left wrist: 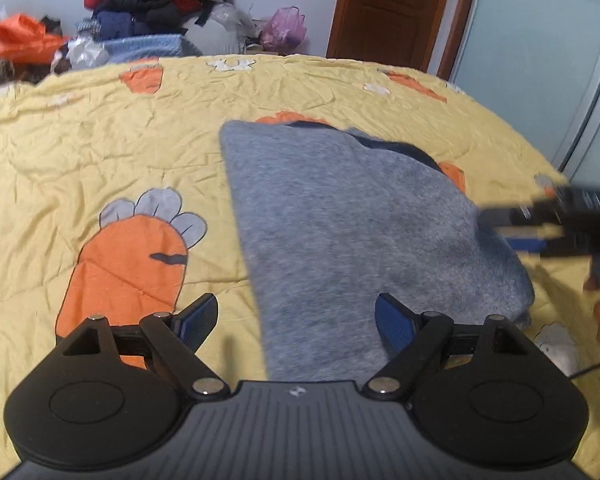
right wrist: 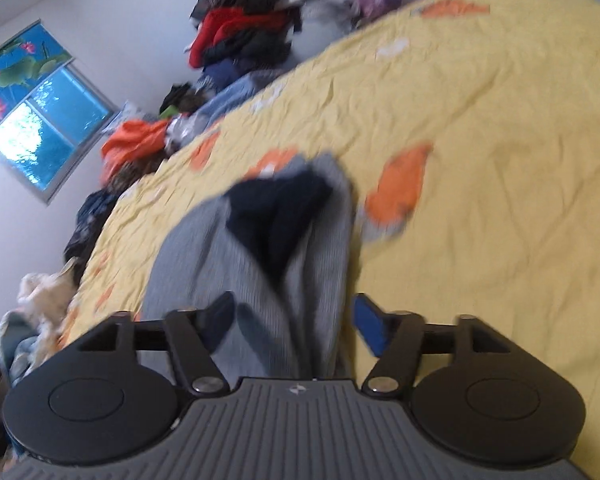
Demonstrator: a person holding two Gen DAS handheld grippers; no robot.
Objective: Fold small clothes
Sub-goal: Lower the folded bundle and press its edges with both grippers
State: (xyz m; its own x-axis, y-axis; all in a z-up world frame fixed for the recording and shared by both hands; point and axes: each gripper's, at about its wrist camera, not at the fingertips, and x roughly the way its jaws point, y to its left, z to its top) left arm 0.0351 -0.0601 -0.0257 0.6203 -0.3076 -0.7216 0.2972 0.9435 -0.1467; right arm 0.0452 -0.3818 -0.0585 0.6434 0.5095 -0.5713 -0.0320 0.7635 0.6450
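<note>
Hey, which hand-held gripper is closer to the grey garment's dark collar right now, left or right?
Right, I think. The right hand-held gripper straddles the grey garment just below the dark collar; the left hand-held gripper sits open at the opposite hem.

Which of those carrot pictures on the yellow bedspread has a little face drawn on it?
The big carrot just left of the grey garment, by the left gripper. It shows a dark eye mark; the other carrots look plain.

Fuzzy grey knit garment on creased cotton bedspread.
</note>
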